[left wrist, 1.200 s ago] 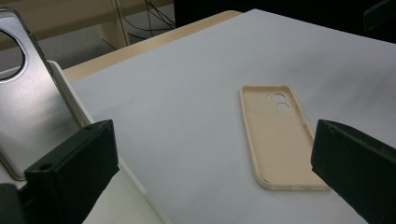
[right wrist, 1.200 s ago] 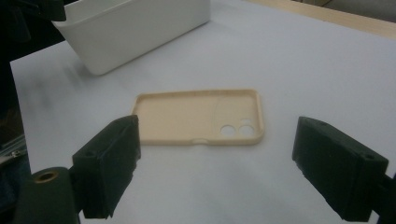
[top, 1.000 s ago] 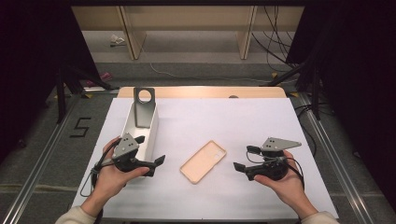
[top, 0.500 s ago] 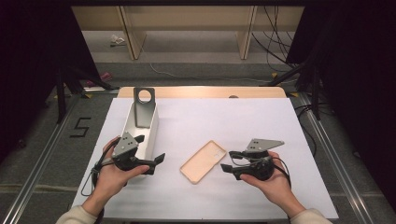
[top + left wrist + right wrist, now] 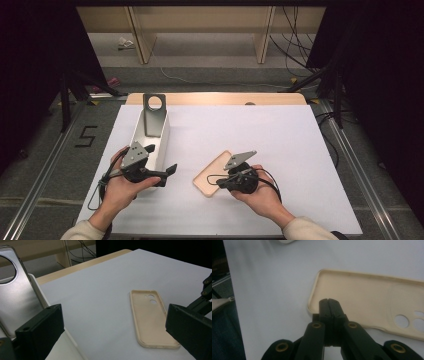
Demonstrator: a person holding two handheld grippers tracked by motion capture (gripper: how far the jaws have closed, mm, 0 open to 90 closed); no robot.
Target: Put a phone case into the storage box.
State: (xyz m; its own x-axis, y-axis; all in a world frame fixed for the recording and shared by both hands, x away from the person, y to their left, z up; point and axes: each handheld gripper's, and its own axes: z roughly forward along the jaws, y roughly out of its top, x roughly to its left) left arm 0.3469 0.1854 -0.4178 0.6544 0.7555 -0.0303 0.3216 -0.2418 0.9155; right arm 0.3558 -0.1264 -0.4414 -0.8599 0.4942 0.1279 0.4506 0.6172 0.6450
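1. The flat beige soft-plastic phone case (image 5: 213, 173) lies open side up on the white table cover (image 5: 280, 145), just right of the white open box (image 5: 161, 136) that holds a grey metal plate with a round hole (image 5: 154, 114).
2. Right gripper (image 5: 220, 183): its jaws have just been closing and now meet tip to tip. In the right gripper view they sit over the case's near end, at its rim; nothing shows between the pads (image 5: 328, 305).
3. Left gripper (image 5: 168, 170): jaws spread wide and empty, hovering beside the box; the case lies ahead of it in the left gripper view (image 5: 150, 317).
4. Orientation: in the high view the case's long axis runs diagonally, its near end toward the person at the left and its far end away at the right. The camera cut-outs (image 5: 409, 321) sit at the end away from the right gripper's tips.
5. Risk, as a judgement: clenched tips pressing on the thin rim could skid the light case across the smooth cover or tip it up on one edge.
6. Risk: a push off the long axis would spin the case instead of sliding it straight.
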